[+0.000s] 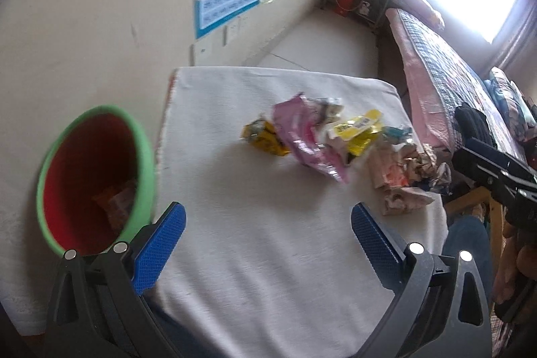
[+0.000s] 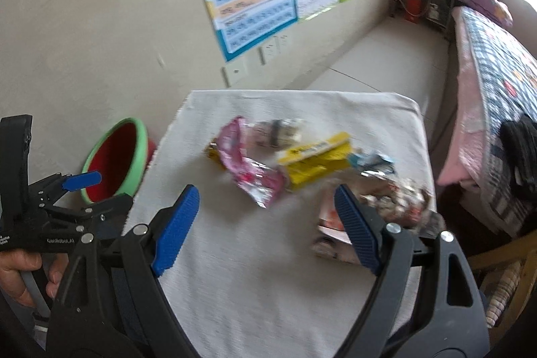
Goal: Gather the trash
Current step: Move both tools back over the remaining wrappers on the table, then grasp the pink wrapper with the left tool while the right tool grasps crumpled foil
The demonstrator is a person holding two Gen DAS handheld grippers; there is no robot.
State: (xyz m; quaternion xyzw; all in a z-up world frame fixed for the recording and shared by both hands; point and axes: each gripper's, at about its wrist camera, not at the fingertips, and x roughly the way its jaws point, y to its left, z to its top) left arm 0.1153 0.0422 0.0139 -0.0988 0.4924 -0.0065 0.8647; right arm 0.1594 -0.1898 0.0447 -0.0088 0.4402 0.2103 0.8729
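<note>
Both the left gripper [image 1: 268, 244] and right gripper [image 2: 265, 223] hang empty with fingers apart; light wrappers [image 2: 255, 173] could slip before reaching the bin [image 1: 94, 176].

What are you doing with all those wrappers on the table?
A person is collecting trash with a gripper in each hand. Wrappers, among them a pink one and a yellow one, lie in a pile on the white cloth. A bin with a green rim stands on the floor beside the table, with something already inside. The left gripper and right gripper are both open and empty, above the cloth, short of the pile.
</note>
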